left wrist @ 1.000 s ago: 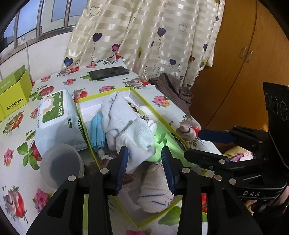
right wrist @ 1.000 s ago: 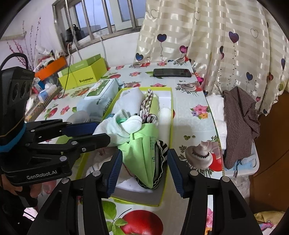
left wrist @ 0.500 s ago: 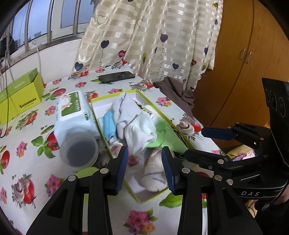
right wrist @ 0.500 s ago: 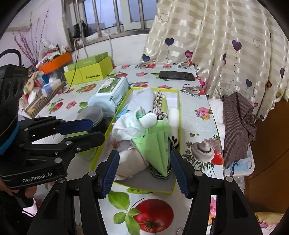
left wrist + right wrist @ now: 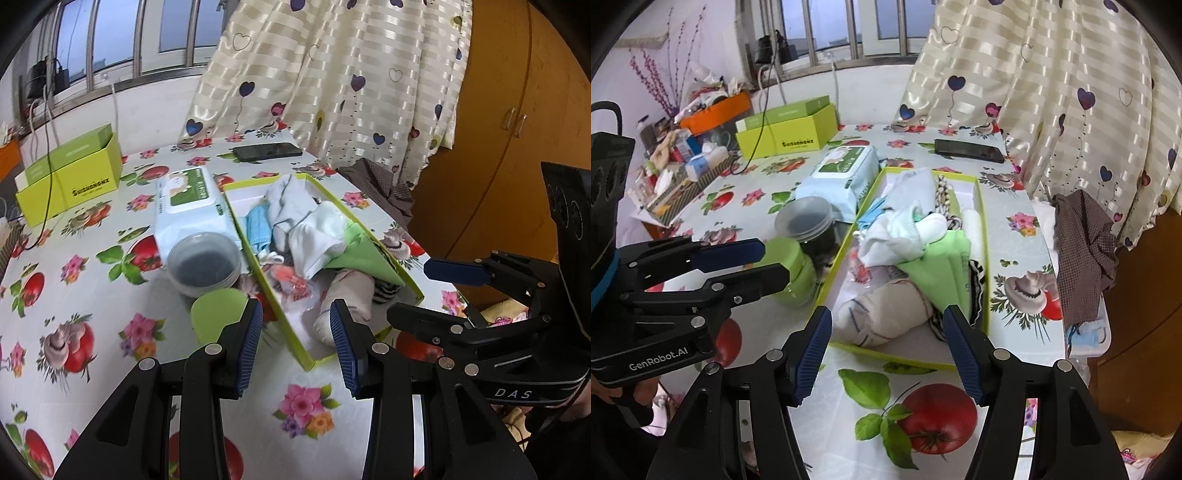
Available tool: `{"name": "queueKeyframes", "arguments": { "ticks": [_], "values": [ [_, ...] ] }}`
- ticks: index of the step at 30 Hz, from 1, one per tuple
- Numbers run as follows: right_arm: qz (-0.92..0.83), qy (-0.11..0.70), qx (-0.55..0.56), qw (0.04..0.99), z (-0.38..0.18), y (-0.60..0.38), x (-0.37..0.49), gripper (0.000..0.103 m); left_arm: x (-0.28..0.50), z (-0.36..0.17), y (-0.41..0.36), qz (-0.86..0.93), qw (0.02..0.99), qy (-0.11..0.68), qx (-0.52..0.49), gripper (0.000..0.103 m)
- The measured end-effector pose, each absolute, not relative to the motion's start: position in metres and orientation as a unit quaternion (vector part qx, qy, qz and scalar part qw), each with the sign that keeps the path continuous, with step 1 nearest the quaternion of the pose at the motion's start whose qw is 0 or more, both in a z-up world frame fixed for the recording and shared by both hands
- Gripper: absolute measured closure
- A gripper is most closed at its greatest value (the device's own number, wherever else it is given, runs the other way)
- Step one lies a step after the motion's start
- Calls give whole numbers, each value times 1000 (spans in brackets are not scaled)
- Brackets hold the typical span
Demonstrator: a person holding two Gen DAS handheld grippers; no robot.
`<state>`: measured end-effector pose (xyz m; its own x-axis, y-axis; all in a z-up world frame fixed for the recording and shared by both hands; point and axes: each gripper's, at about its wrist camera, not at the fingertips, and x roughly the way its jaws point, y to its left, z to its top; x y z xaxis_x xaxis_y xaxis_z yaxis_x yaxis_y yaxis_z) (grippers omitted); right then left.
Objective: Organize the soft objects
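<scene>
A shallow lime-edged box [image 5: 373,336] [image 5: 981,206] on the flowered table holds a heap of soft things: white socks [image 5: 317,236] [image 5: 905,230], a green cloth [image 5: 364,254] [image 5: 945,266], a blue mask [image 5: 258,225], and a beige sock [image 5: 347,299] [image 5: 882,310] at the near end. My left gripper [image 5: 295,343] hovers open above the box's near left corner, nothing between its fingers. My right gripper [image 5: 888,350] hangs over the box's near edge; its jaws are opening, with nothing gripped. Each gripper also appears in the other's view: right gripper [image 5: 428,291], left gripper [image 5: 768,262].
A wipes pack [image 5: 192,206] [image 5: 846,173], a lidded grey jar [image 5: 203,264] [image 5: 809,221] and a green jar [image 5: 218,310] [image 5: 794,269] stand left of the box. A phone [image 5: 267,151] [image 5: 967,149], a lime carton [image 5: 70,177] [image 5: 786,129], a checked cloth [image 5: 1086,251] and the curtain are beyond.
Both grippers have drawn back from the box, so more tabletop shows. The right gripper's jaws have spread wider. The soft items stay in the box.
</scene>
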<state>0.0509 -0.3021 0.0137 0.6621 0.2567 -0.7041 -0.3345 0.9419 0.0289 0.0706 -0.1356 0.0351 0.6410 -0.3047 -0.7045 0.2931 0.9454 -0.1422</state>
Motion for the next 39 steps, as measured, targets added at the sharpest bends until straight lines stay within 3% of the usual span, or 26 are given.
{"name": "queueKeyframes", "arguments": {
  "ticks": [39],
  "values": [
    [173,386,-76,903,7,-279,33,39,40,25,-117,-109,910,401,-7,63]
  ]
}}
